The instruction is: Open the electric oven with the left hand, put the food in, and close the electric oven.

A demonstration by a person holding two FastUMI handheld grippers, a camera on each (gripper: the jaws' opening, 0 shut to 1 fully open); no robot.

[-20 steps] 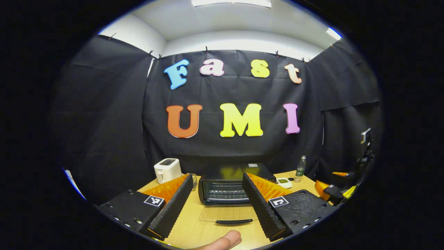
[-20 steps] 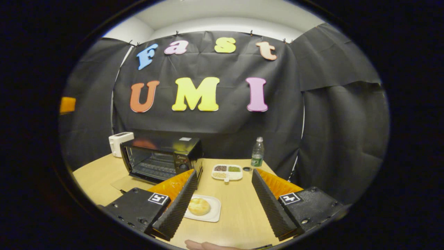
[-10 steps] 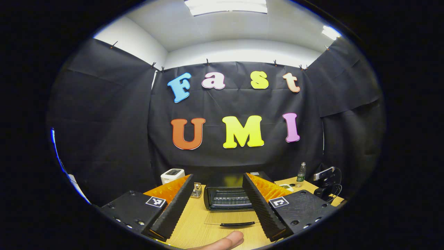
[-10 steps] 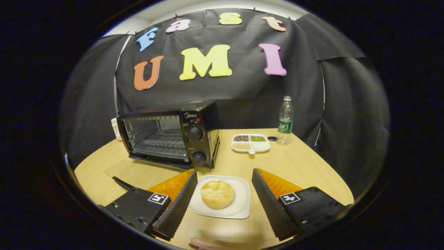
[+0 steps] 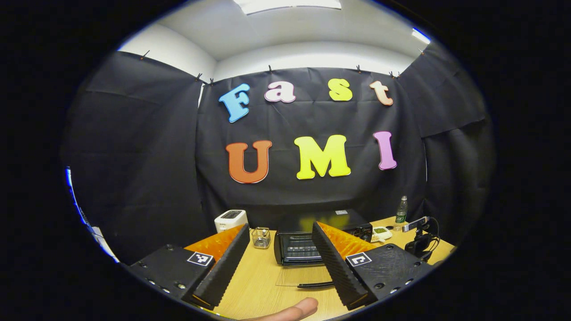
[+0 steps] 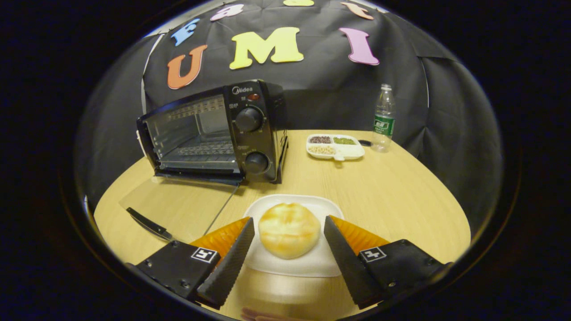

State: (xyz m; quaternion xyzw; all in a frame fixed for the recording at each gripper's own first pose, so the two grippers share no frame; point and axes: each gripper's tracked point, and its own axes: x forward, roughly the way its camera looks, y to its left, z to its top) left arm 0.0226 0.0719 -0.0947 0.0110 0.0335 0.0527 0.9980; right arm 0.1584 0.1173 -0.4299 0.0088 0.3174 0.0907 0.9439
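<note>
A black electric oven [image 6: 214, 131] stands with its glass door [image 6: 176, 205] folded flat open; a round golden bun [image 6: 289, 229] rests on a white plate [image 6: 308, 264].

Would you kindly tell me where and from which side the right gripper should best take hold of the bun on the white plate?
Grip the bun across its widest middle, coming from the near side where the right gripper already straddles it with open fingers. It is round and domed, so a low, gentle pinch above the plate rim probably holds best.
</note>
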